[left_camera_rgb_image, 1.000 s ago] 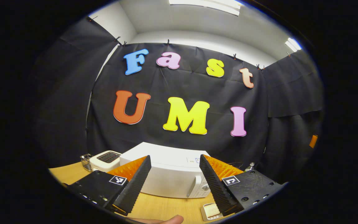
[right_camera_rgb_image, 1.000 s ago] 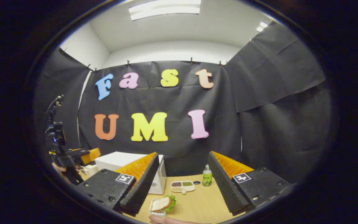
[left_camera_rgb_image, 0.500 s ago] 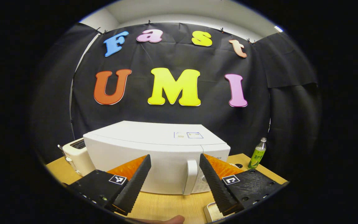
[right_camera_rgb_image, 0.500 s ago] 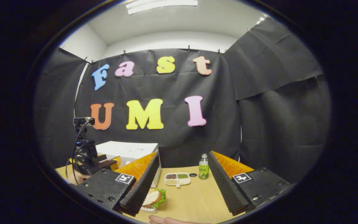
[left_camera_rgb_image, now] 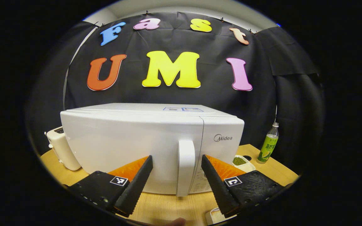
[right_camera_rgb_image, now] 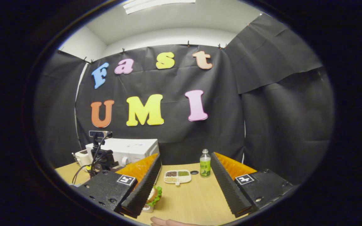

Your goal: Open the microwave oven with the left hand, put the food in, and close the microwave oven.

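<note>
My left gripper (left_camera_rgb_image: pixel 177 185) is spread wide, its fingers either side of the door handle (left_camera_rgb_image: pixel 185 167) on the shut microwave (left_camera_rgb_image: pixel 130 141); I'd centre, clamp, then swing along the hinge arc. My right gripper (right_camera_rgb_image: pixel 185 185) is spread too, the sandwich (right_camera_rgb_image: pixel 153 195) by its left finger.

Left gripper has come close to the microwave door

In the left gripper view the microwave oven (left_camera_rgb_image: pixel 151 141) is now much bigger and nearer than one second ago, and its door handle (left_camera_rgb_image: pixel 185 168) stands between the spread fingers of the left gripper (left_camera_rgb_image: pixel 177 183). In the right gripper view the sandwich (right_camera_rgb_image: pixel 153 196) has slid partly behind that gripper's own left finger.
</note>
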{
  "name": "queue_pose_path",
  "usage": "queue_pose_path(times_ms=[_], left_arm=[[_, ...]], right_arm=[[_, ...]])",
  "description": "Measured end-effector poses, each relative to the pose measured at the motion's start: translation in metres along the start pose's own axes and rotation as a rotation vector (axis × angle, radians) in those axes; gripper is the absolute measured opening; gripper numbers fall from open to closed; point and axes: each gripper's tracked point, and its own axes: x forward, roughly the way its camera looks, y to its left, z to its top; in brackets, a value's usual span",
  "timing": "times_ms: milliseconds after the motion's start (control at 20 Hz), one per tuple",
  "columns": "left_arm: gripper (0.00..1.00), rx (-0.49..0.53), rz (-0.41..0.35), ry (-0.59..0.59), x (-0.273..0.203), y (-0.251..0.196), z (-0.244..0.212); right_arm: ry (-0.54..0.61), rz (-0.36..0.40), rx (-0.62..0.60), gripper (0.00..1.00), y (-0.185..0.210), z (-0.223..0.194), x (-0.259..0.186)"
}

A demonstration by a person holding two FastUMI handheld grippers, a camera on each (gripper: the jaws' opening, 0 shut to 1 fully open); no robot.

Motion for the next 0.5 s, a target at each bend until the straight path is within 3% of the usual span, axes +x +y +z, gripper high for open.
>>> queue_pose_path(times_ms=[50,200,300,350,450,500], left_arm=[[0.95,0.019,0.013,-0.013,0.001,0.003,0.0],[0.87,0.058,0.03,-0.026,0.006,0.002,-0.002],[0.6,0.054,0.026,-0.038,0.005,0.006,-0.004],[0.68,0.06,0.018,-0.048,0.005,0.005,-0.002],[0.63,0.078,-0.008,-0.044,0.005,-0.002,-0.003],[0.42,0.073,-0.042,-0.035,0.006,-0.012,-0.005]], right_arm=[[-0.012,-0.005,-0.002,1.0,-0.004,0.001,-0.002],[-0.042,-0.013,-0.007,1.0,-0.01,0.004,-0.007],[-0.055,-0.009,-0.003,1.0,-0.012,0.004,-0.008],[-0.061,-0.008,-0.004,1.0,-0.013,0.003,-0.01],[-0.074,-0.009,-0.022,1.0,-0.015,0.004,-0.016],[-0.082,-0.01,-0.033,0.92,-0.016,0.005,-0.02]])
